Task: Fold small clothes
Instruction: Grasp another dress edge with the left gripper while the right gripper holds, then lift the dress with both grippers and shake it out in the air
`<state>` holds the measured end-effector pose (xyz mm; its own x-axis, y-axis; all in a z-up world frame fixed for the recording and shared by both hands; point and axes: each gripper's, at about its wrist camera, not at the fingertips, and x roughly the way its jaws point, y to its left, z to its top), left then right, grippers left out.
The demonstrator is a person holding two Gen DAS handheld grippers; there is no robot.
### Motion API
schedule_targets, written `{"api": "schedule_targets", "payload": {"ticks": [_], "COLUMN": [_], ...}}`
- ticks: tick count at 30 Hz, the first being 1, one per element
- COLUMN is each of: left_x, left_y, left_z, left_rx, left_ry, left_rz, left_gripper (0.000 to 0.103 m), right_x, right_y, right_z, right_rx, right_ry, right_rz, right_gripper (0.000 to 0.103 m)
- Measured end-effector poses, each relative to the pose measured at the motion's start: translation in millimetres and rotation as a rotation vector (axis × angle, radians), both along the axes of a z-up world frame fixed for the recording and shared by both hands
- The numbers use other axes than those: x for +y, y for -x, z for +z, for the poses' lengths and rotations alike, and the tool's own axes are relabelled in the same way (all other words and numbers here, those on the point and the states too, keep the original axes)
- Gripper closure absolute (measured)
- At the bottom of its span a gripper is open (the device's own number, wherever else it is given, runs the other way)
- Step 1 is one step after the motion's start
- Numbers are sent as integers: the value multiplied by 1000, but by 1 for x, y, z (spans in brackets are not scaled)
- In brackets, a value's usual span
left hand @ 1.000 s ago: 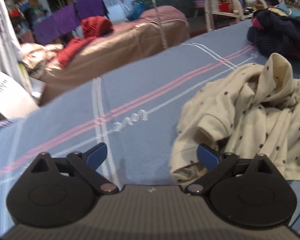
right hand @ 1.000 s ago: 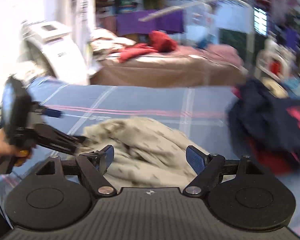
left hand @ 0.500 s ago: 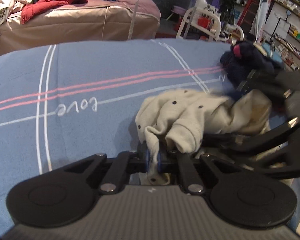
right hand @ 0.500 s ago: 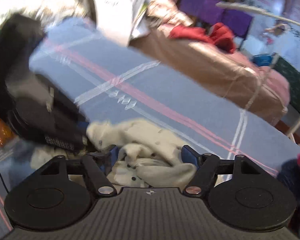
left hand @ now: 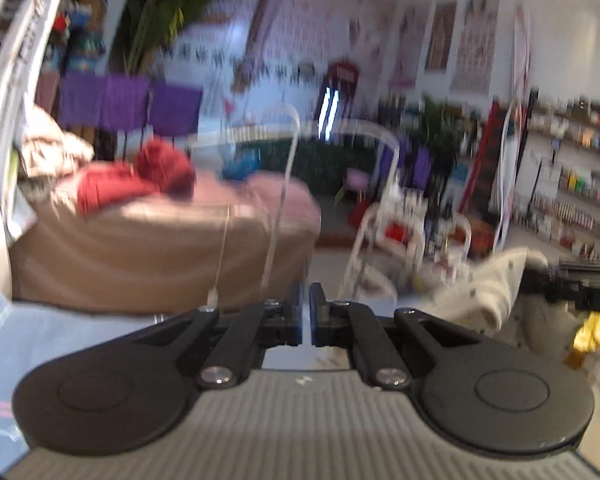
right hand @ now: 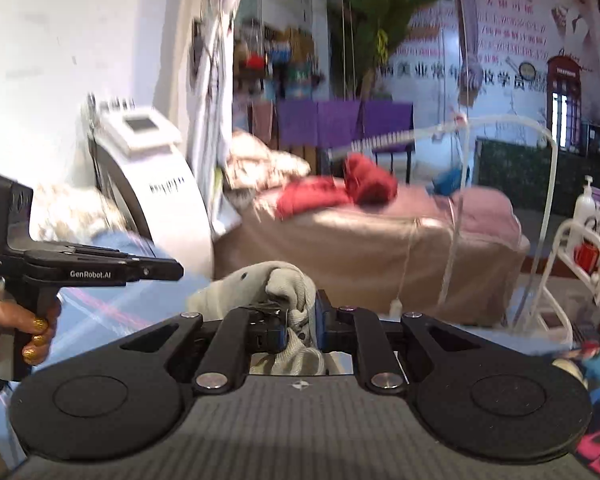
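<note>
My right gripper (right hand: 301, 326) is shut on a bunch of the cream polka-dot garment (right hand: 260, 284), held up above the blue striped sheet (right hand: 100, 312). My left gripper (left hand: 305, 320) is shut with nothing visible between its pads; it also shows at the left of the right wrist view (right hand: 172, 269), closed and empty, apart from the cloth. In the left wrist view the garment (left hand: 488, 284) hangs at the right, gripped by the other gripper's tip (left hand: 540, 276). Both views are raised and blurred.
A brown-covered bed (right hand: 360, 256) with red clothes (right hand: 340, 190) stands beyond the sheet. A white machine (right hand: 152, 172) is at the left, a white rack (right hand: 576, 264) at the right. Dark and pink clothes (right hand: 596, 440) lie at lower right.
The left gripper let go of the cream garment and stayed shut. The right gripper closed on the garment and lifted it. Both grippers rose from the sheet to face the room.
</note>
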<state>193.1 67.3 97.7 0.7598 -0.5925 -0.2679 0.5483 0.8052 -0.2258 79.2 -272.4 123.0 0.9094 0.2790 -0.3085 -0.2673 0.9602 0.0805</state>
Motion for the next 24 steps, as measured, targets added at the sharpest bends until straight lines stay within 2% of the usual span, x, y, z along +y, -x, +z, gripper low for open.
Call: {"api": "schedule_targets", "payload": {"ticks": [2, 4, 6, 7, 8, 12, 14, 16, 17, 18, 19, 20, 21, 22, 24], "left_x": [9, 7, -2, -7, -13, -39, -68, -93, -100, -106, -108, -106, -99, -89, -66], "left_y": [17, 32, 48, 57, 68, 103, 111, 114, 116, 117, 114, 108, 103, 100, 101], "left_z": [33, 45, 39, 31, 21, -20, -38, -49, -51, -54, -55, -56, -57, -57, -45], "left_rx": [-64, -98, -118, -141, -155, -99, -98, -91, -83, -73, -35, 14, 52, 63, 33], "left_ry": [-16, -76, -132, -141, -139, -74, -120, -144, -133, -124, -122, -100, -66, -32, -33], "left_rz": [-20, -36, -55, -79, -110, -315, -321, -334, -368, -362, -338, -337, -362, -378, -345], "left_gripper": [98, 84, 17, 7, 2, 0, 0, 2, 14, 48, 66, 91, 96, 97, 101], "right_x": [1, 2, -1, -1, -1, 1, 5, 12, 14, 14, 11, 7, 4, 1, -9], "right_y": [14, 26, 34, 37, 39, 41, 45, 51, 53, 57, 64, 67, 71, 78, 85], "right_z": [24, 38, 48, 52, 55, 58, 60, 62, 63, 63, 64, 65, 64, 64, 64], "right_rx": [-68, -106, -131, -143, -153, -164, -163, -172, -185, -193, -193, -190, -193, -201, -203], "right_ry": [5, 4, -33, -35, -31, -37, -52, -25, 2, 16, 6, 2, 13, 29, -11], "right_rz": [25, 37, 66, 65, 53, 52, 77, 90, 69, 49, 48, 50, 37, 7, -5], "right_gripper": [80, 80, 80, 80, 80, 80, 80, 80, 80, 80, 80, 80, 80, 80, 80]}}
